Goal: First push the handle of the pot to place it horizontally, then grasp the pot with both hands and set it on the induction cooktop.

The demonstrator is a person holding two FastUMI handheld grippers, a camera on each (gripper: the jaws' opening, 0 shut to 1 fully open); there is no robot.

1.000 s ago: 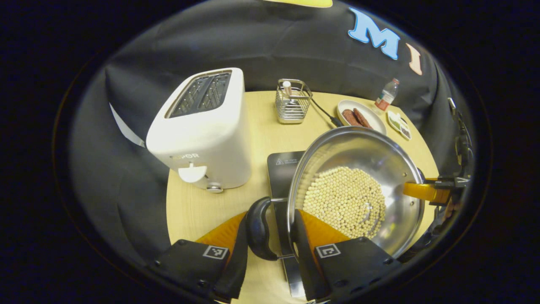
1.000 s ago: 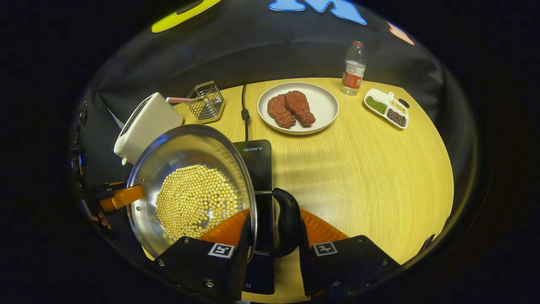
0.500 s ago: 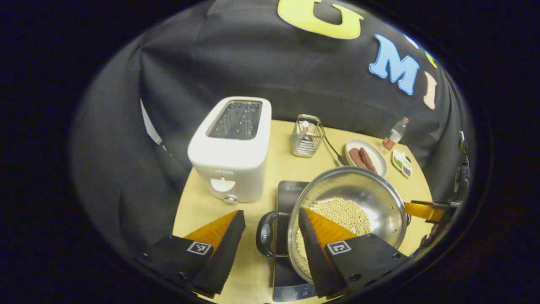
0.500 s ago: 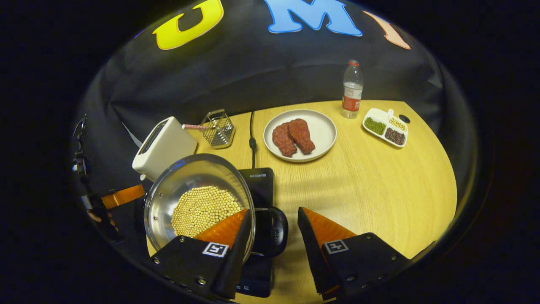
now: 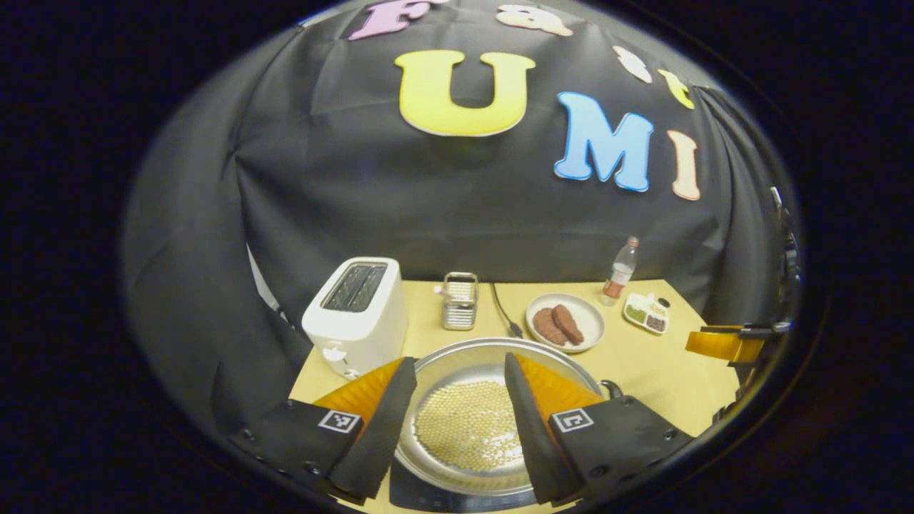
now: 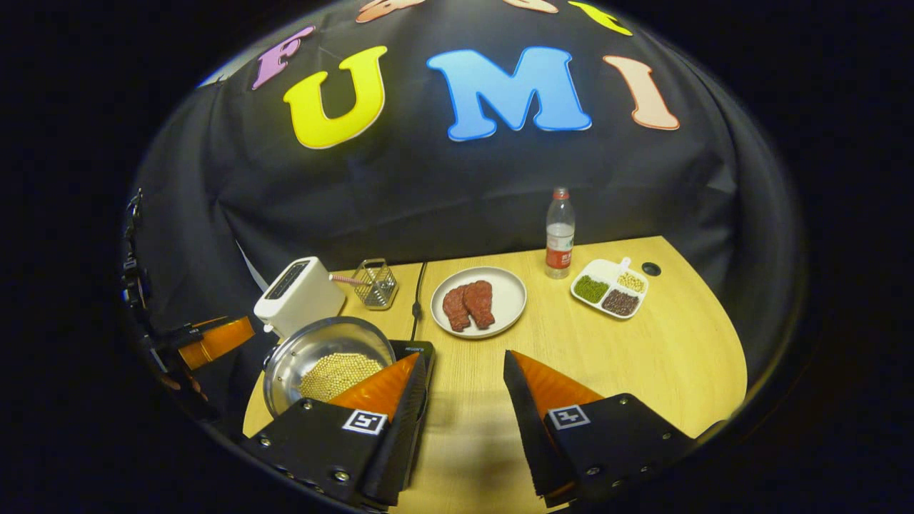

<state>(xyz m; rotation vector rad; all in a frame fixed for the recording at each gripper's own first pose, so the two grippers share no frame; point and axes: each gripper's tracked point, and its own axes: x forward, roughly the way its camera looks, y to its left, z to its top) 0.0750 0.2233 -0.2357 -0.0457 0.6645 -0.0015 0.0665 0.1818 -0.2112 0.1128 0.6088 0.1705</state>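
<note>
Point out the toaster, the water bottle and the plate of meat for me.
toaster (image 6: pixel 298 296), right gripper view, on its white side wall.
water bottle (image 6: pixel 560 239), right gripper view, on its label band.
plate of meat (image 6: pixel 508 298), right gripper view, on the bare rim right of the meat.

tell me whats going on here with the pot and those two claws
A person holds a claw in each hand. The pot, filled with pale beans, sits on the black cooktop on the wooden table. The left claw and the right claw are both open, above the table and gripping nothing. The pot looks placed, so the job seems about done. A toaster and a plate of meat stand nearby.
</note>
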